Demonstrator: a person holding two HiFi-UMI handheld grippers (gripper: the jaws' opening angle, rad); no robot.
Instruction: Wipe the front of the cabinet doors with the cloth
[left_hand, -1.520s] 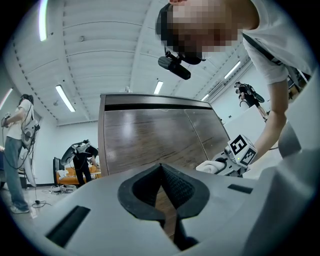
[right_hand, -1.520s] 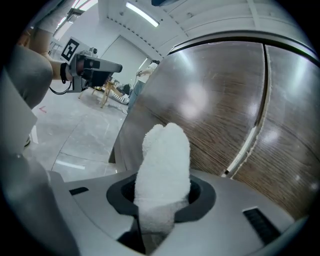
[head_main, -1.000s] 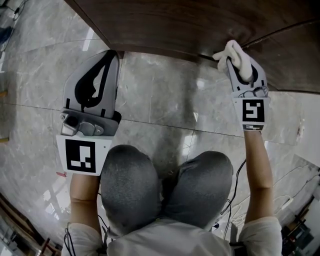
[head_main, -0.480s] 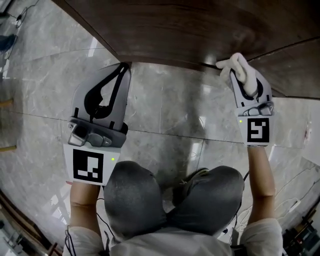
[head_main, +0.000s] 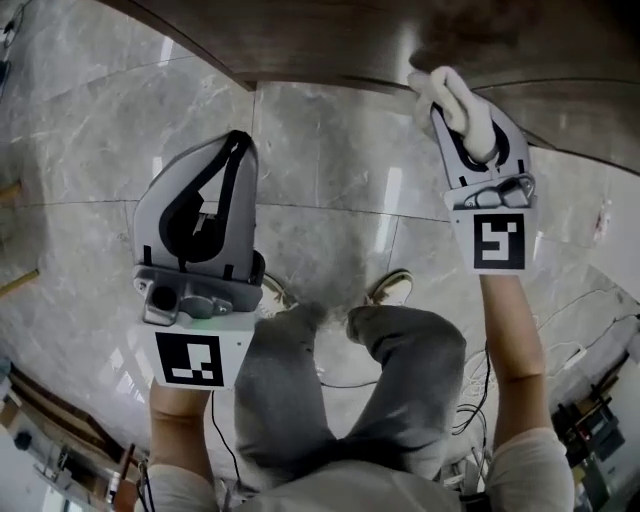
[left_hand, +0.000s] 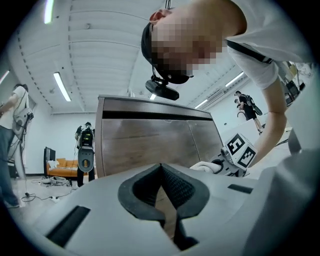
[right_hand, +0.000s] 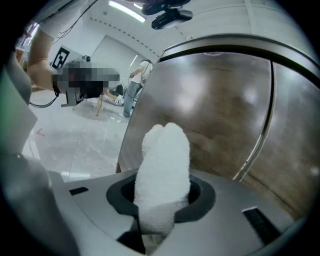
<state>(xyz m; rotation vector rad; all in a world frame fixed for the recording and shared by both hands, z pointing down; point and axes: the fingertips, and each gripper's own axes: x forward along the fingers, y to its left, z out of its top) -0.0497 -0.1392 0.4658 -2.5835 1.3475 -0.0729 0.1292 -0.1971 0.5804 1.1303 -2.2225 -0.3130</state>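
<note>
Right gripper (head_main: 443, 105) shifts left, pinching cloth (head_main: 462, 108), tip pointing at cabinet door (head_main: 350, 35) just ahead; left gripper (head_main: 237, 138) pressed together, empty, farther back.

Cloth (head_main: 455, 100) in right tool (head_main: 470, 135), against cabinet (head_main: 400, 40)

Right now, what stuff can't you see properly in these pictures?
- The bottom end of the cloth: in the right gripper view it is buried inside the right gripper.
- Whether the cloth touches the cabinet: in the head view the steep angle leaves this unclear.
- Most of the cabinet: in the head view the picture's upper edge cuts it off.
- The far person: in the left gripper view they are too small to tell what they are doing.
</note>
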